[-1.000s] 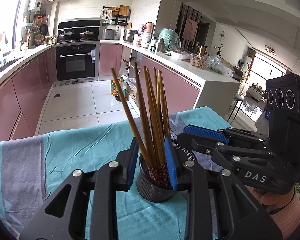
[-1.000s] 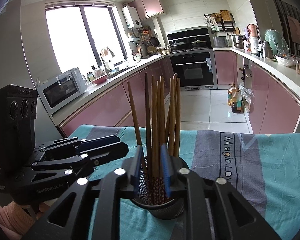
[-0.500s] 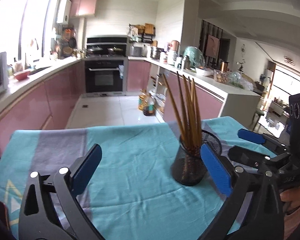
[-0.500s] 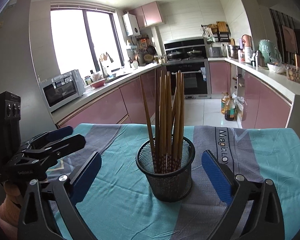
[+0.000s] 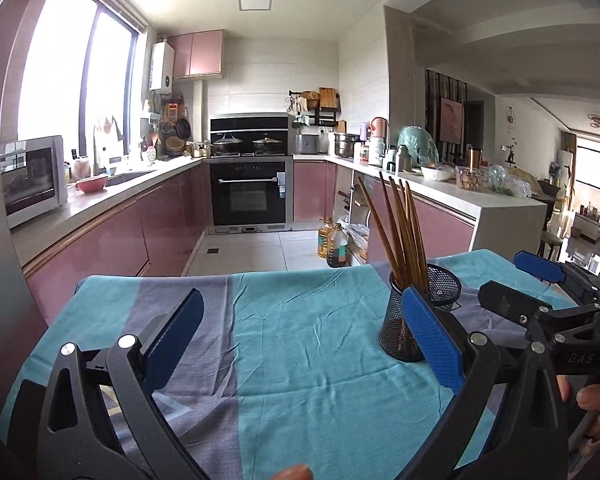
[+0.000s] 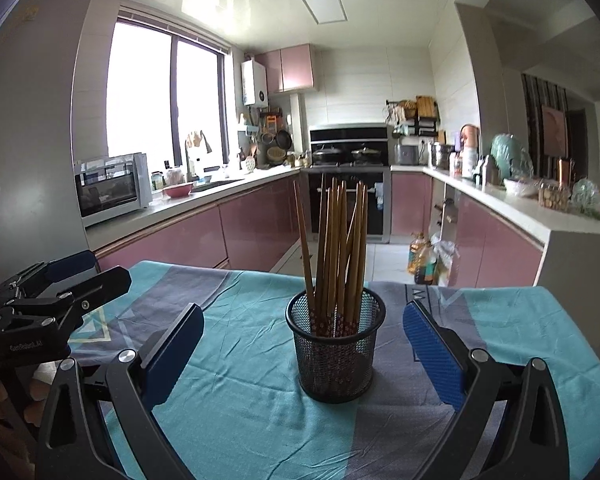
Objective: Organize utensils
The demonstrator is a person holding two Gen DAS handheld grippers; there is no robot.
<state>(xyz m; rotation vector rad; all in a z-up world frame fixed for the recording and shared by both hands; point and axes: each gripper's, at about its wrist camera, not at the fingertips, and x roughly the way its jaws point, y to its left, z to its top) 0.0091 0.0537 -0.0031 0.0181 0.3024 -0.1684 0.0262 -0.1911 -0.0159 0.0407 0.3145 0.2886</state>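
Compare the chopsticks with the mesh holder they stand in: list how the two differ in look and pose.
The chopsticks are long, thin and brown; the mesh holder is short, wide and black. The chopsticks lean and fan apart; the holder stands upright on the cloth. The chopsticks are solid sticks; the holder is see-through mesh. Neither is touched by a gripper.

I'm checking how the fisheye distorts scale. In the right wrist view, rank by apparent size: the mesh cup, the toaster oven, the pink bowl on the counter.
1. mesh cup, largest, though it stands nearest the camera
2. toaster oven, smaller only because it is farther off
3. pink bowl, clearly smallest
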